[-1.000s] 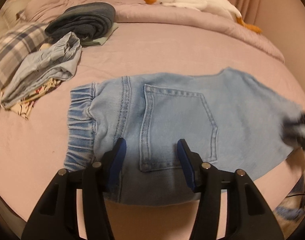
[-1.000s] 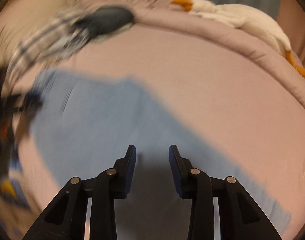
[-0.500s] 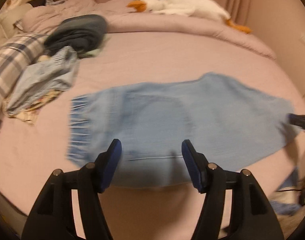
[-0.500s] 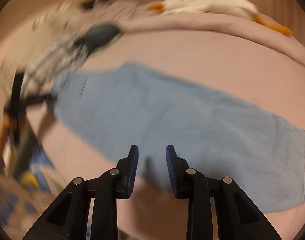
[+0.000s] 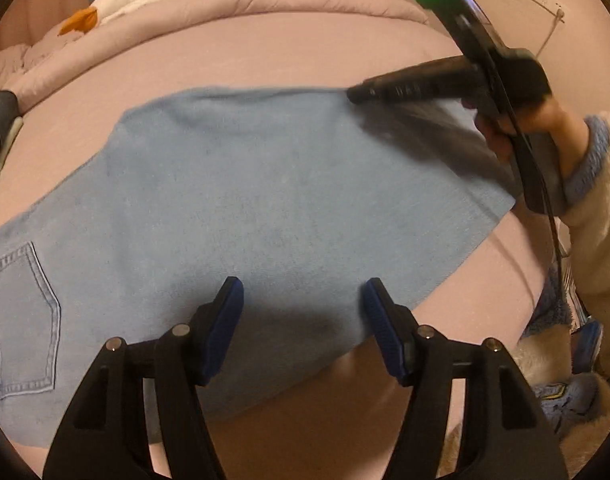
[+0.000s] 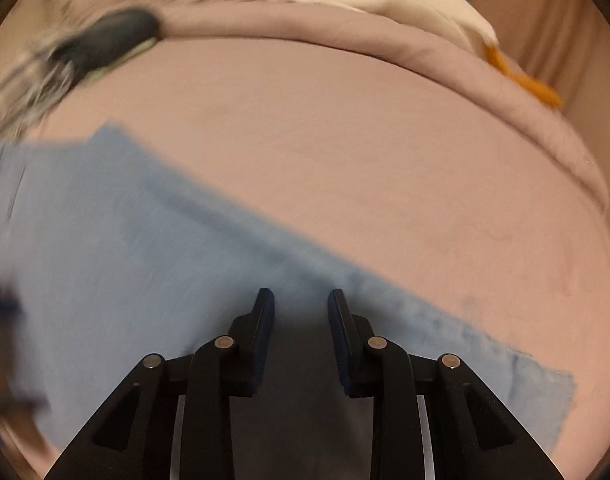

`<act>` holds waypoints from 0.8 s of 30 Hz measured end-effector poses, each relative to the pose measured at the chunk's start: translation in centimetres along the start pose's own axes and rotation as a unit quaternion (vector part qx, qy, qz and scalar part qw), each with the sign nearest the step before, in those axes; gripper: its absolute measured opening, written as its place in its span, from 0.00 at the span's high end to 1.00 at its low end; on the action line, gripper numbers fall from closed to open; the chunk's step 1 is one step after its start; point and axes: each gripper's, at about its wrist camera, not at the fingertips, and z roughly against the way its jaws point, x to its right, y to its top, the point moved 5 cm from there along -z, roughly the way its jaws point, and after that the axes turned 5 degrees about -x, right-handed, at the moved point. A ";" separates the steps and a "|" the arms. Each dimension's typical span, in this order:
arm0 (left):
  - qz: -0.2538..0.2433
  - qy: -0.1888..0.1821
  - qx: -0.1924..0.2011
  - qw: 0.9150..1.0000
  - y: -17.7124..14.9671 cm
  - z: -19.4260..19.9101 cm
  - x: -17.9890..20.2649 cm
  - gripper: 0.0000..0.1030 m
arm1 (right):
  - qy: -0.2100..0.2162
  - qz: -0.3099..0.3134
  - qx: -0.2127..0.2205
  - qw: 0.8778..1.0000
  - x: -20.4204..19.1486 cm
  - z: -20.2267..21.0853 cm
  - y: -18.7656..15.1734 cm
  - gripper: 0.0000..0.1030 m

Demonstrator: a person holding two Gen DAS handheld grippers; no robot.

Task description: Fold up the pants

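Light-blue denim pants (image 5: 265, 208) lie flat across the pink bed sheet (image 5: 265, 52), with the back pocket (image 5: 21, 320) at the left. My left gripper (image 5: 303, 300) hangs open over the near edge of the leg, with nothing pinched. My right gripper (image 6: 301, 304) is over the leg's far edge; its jaws are closing with a narrow gap left, and fabric lies beneath them. The left wrist view shows the right gripper (image 5: 355, 94) with its tip at that far edge, held by a hand in a fluffy sleeve (image 5: 585, 200).
A white plush goose (image 6: 385, 0) lies on the rolled duvet (image 6: 425, 52) at the back. Folded dark clothes (image 6: 105, 40) sit at the back left. The bed's near edge drops off at the right, with a slipper (image 5: 565, 396) on the floor below.
My left gripper has slid right along the pants, from the pocket to the leg, and its jaws have widened. The right gripper's jaws have narrowed and it now sits at the leg's far edge.
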 end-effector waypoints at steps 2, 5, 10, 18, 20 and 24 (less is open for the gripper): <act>0.012 -0.004 -0.004 1.000 0.2 0.2 -0.4 0.39 | 0.004 -0.028 0.011 1.000 1.3 0.3 0.7 0.85; 0.031 -0.007 -0.001 0.999 0.6 0.8 -1.1 0.40 | -0.009 -0.068 0.052 0.996 1.8 2.5 0.5 0.84; 0.041 0.010 -0.005 0.999 1.9 -0.5 -2.0 0.39 | 0.066 -0.155 0.087 0.982 4.6 7.6 -5.2 0.84; 0.063 0.024 -0.004 0.998 2.9 -1.3 -3.4 0.37 | 0.004 -0.245 0.052 0.968 13.8 7.9 -15.2 0.84; 0.065 0.034 -0.008 0.997 3.3 -1.0 -3.1 0.37 | 0.022 -0.317 0.078 0.945 17.4 8.8 -16.6 0.88; 0.088 0.006 0.001 0.996 4.2 -0.4 -2.4 0.37 | -0.006 -0.393 0.122 0.911 20.6 13.0 -19.1 0.84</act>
